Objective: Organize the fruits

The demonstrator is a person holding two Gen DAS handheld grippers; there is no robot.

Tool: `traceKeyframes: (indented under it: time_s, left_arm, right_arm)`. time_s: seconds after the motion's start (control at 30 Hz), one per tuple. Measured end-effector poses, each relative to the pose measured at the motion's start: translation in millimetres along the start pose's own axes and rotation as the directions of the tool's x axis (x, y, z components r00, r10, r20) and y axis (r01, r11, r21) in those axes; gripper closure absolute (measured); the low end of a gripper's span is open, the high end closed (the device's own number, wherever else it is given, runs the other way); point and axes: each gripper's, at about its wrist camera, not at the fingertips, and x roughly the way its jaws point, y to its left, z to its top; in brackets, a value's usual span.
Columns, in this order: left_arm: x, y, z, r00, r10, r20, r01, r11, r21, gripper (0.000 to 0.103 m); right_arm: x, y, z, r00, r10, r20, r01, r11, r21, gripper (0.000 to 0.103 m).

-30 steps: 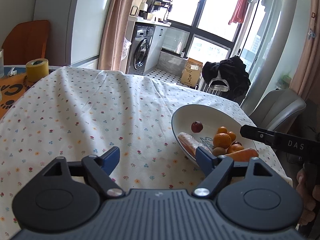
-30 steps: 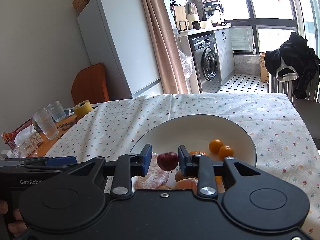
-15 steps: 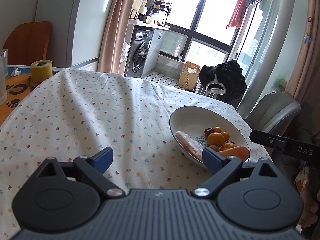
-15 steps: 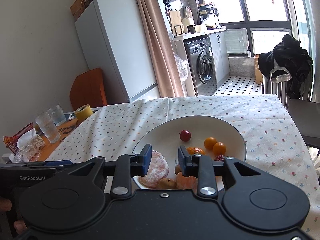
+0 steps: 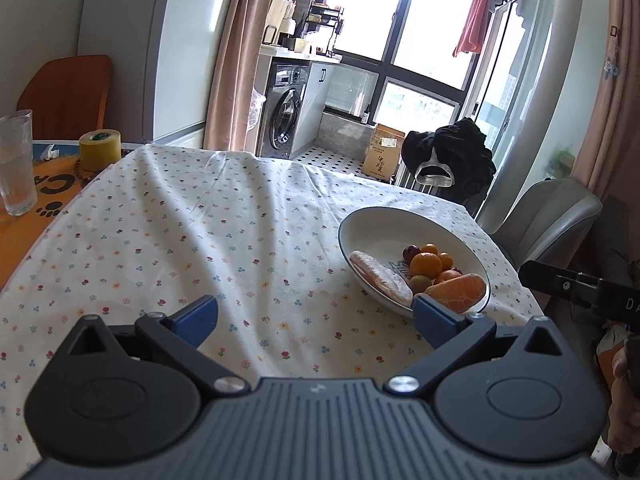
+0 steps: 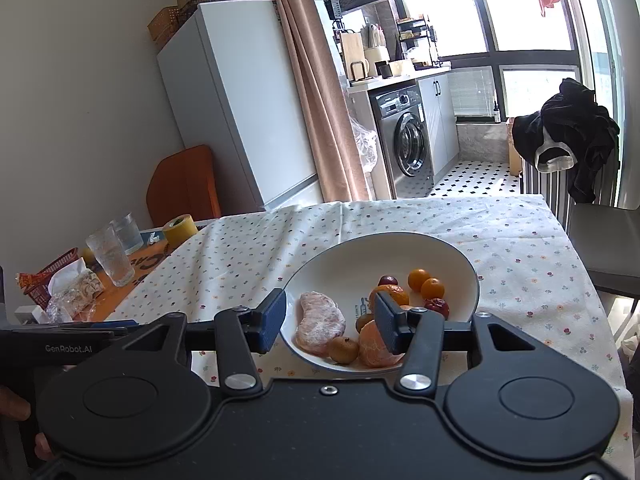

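a white bowl [image 6: 448,252] with a thin dark rim sits on the desk [image 5: 200,240], which is covered by a cloth printed with small flowers, toward its right side in the left wrist view. the fruit lies gathered in the bowl's near half: a pale pink peeled piece [image 6: 320,320], a peeled orange [image 6: 374,346], a small brown fruit [image 6: 344,350] touching both of them at the near rim, two small round oranges [image 6: 426,283] side by side toward the far side, a dark red fruit [image 6: 388,281] just beside them, and another dark red one [image 6: 438,306] near the right wall. the left hand-held gripper [image 5: 316,316] hangs over the bare cloth to the left of the bowl with its blue fingers spread wide; its jaws have just been opening and nothing is between them. the right hand-held gripper [image 6: 328,320] hovers at the near edge of the bowl, its jaws partly apart after just opening, with the fruit seen through the gap but not pressed by either pad. on the uncovered orange part of the desk to the left stand two clear glasses [image 6: 114,256], a yellow roll of tape [image 6: 180,228] and a tissue pack [image 6: 76,284]. a hand [image 6: 16,404] shows at the lower left edge of the right wrist view.
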Motion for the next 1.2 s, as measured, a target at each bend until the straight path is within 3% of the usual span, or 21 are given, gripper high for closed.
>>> traceKeyframes:
  time_s: [0.17, 0.23, 0.4, 0.6, 0.83, 1.2]
  left_arm:
    - [-10.9, 0.9, -2.5, 1.0, -0.01, 0.001, 0.01, 1.0, 0.016, 0.0]
    - [-15.0, 1.8, -3.9, 1.0, -0.013, 0.0, 0.013, 1.0, 0.021, 0.0]
    - [-26.0, 4.3, -8.2, 1.0, -0.011, 0.004, 0.011, 0.999, 0.04, 0.0]
    - [-40.8, 10.1, -15.5, 1.0, -0.002, -0.005, 0.002, 0.999, 0.048, 0.0]
    - [-58.9, 15.7, -20.0, 1.0, 0.003, 0.008, -0.004, 0.997, 0.072, 0.0]
    - [-76.9, 19.7, -17.9, 0.999, 0.024, 0.029, -0.026, 0.996, 0.086, 0.0]
  right_arm:
    - [-12.3, 2.4, -3.7, 1.0, 0.002, 0.007, -0.002, 1.0, -0.004, 0.038]
    - [-17.0, 2.4, -5.9, 1.0, 0.008, 0.006, -0.008, 1.0, 0.002, 0.03]
    - [-23.9, 1.4, -10.9, 1.0, 0.028, -0.014, -0.028, 0.999, 0.027, 0.024]
    - [-37.1, 6.4, -13.7, 0.999, 0.045, -0.014, -0.044, 0.998, 0.035, 0.01]
    - [-56.9, 19.5, -15.2, 0.997, 0.077, -0.026, -0.076, 0.997, 0.017, 0.0]
    - [-86.3, 29.6, -14.4, 0.997, 0.065, -0.029, -0.065, 0.998, 0.001, 0.0]
